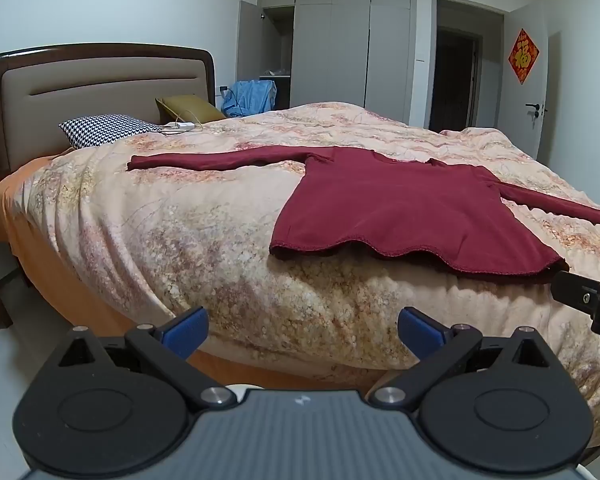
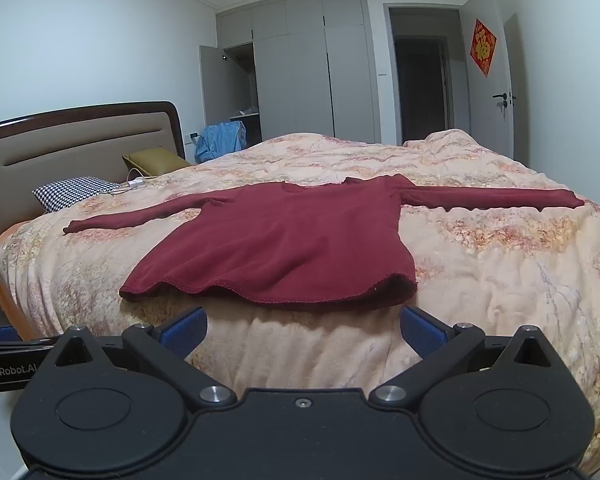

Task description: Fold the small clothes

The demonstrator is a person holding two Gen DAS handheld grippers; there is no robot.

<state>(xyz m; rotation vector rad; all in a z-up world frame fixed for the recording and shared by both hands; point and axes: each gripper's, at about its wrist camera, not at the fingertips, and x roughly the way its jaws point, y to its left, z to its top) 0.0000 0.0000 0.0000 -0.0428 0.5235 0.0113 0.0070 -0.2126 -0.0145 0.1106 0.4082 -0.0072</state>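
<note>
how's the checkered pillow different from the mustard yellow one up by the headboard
The checkered pillow carries a black-and-white houndstooth print; the mustard pillow is one plain colour. The checkered pillow lies nearer the bed's near edge, the mustard pillow farther back toward the wardrobe. A white charger and cable lies between them. Both lie at the foot of the headboard, clear of the red top.
</note>
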